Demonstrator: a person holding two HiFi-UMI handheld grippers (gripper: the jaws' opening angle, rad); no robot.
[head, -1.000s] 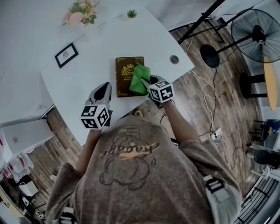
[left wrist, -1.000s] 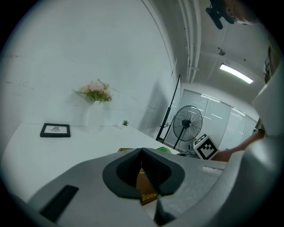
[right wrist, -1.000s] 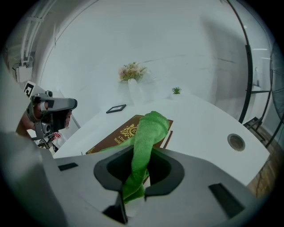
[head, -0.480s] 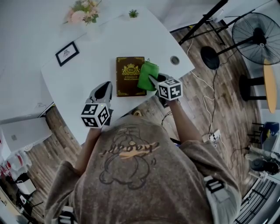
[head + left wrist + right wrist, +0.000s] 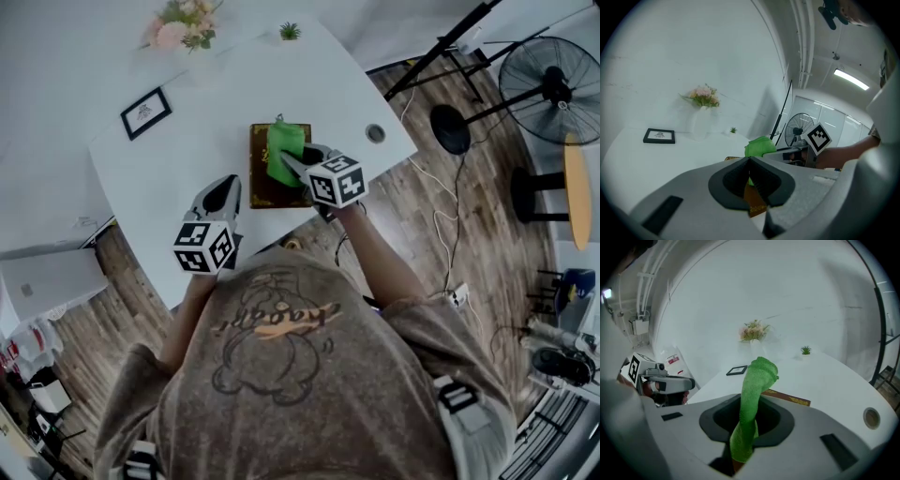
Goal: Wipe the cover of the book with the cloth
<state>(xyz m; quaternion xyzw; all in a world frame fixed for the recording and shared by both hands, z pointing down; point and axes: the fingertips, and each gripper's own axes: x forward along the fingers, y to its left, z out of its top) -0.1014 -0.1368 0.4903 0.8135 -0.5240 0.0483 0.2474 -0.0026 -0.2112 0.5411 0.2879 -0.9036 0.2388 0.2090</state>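
Operator: Cloth (image 5: pixel 284 150) location relative to my fingers?

Manual: You held the green cloth pinched between the jaws of your right gripper (image 5: pixel 296 165). It stood up out of the jaws, and its free end was over the far right part of the brown book (image 5: pixel 263 190). The book lay flat on the white table (image 5: pixel 187 141), near the table's front edge. Whether the cloth touched the cover could not be told.

Operator: Jaw state, both sides?

Manual: Your right jaws were clamped on the cloth. Your left gripper (image 5: pixel 218 195) had its jaws closed together at the tips, with nothing between them. It was at the table's near edge, just left of the book and apart from it.

Operator: Item count?

Manual: One cloth, one book, two grippers. You also had one picture frame (image 5: pixel 144 113), one bunch of flowers (image 5: pixel 178 23) and one small plant (image 5: pixel 290 31) at the table's far side.
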